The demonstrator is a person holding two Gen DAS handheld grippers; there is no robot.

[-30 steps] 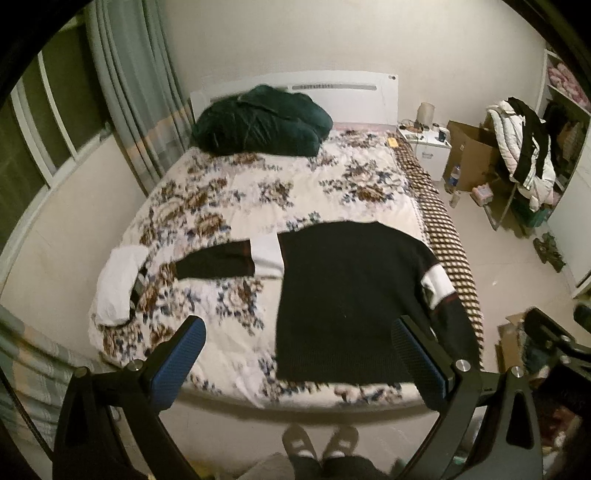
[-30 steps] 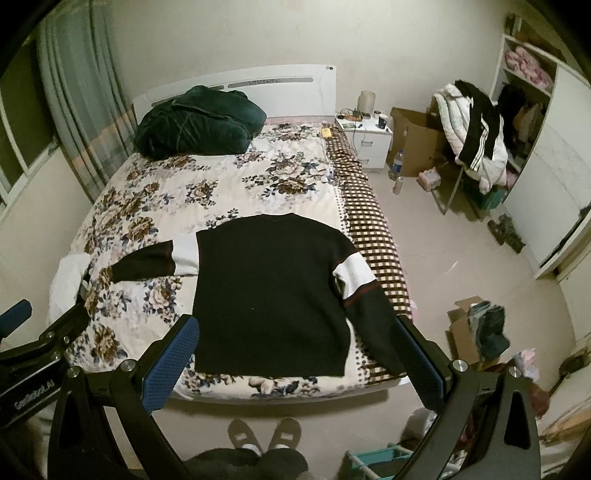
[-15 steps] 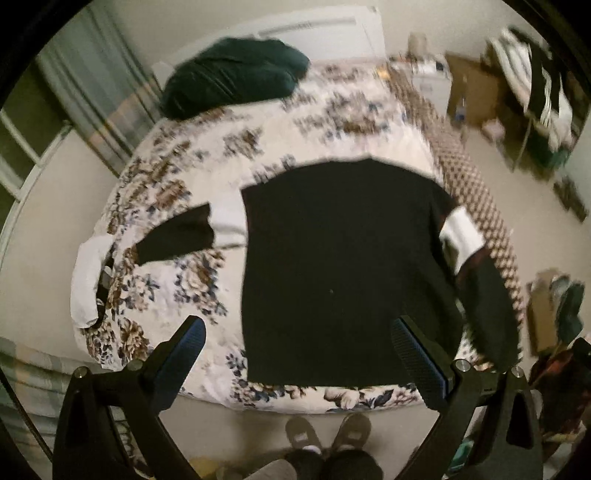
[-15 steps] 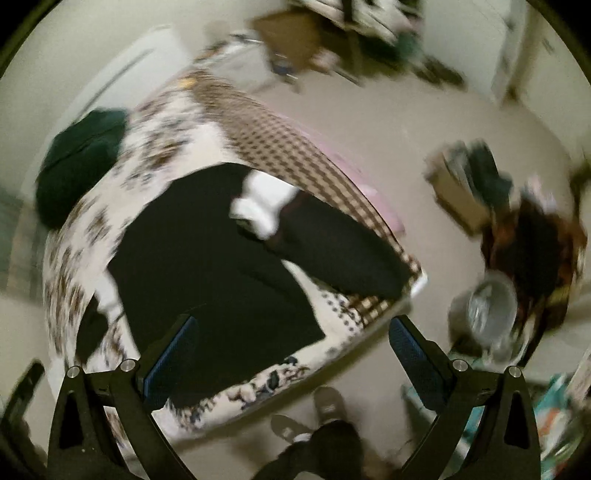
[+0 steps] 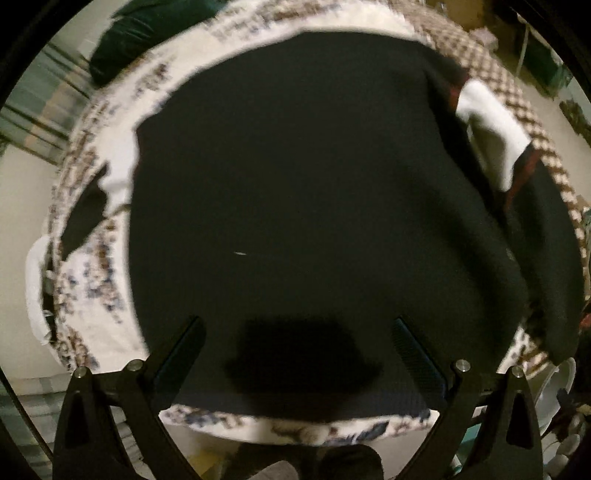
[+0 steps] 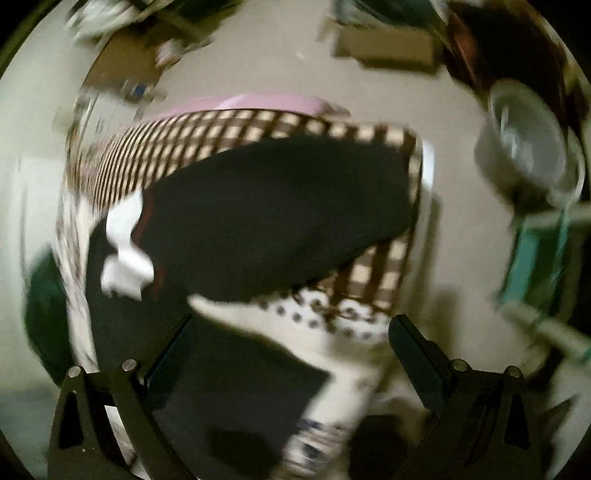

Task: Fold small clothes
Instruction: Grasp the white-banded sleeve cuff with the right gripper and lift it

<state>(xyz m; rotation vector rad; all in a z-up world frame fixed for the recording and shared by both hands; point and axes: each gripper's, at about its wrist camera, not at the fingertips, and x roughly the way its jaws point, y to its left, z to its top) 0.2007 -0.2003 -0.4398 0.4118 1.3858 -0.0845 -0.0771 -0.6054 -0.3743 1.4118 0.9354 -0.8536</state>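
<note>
A black sweater (image 5: pixel 303 206) with white bands on its sleeves lies spread flat on the floral bedspread (image 5: pixel 92 266). My left gripper (image 5: pixel 295 332) is open and hovers low over the sweater's bottom hem. In the right wrist view the sweater's right sleeve (image 6: pixel 273 218) with its white band (image 6: pixel 125 240) lies across the checked edge of the bed. My right gripper (image 6: pixel 291 332) is open, just above the bed corner between that sleeve and the sweater's body (image 6: pixel 229 380). Both views are blurred.
A dark green bundle (image 5: pixel 147 33) lies at the head of the bed. A white cloth (image 5: pixel 37 288) hangs at the bed's left edge. On the floor to the right stand a grey bucket (image 6: pixel 524 147), a cardboard box (image 6: pixel 388 48) and a teal crate (image 6: pixel 535 258).
Both grippers have dropped down and forward towards the bed. The left one closed in on the sweater's hem. The right one swung right, over the right sleeve and bed corner.
</note>
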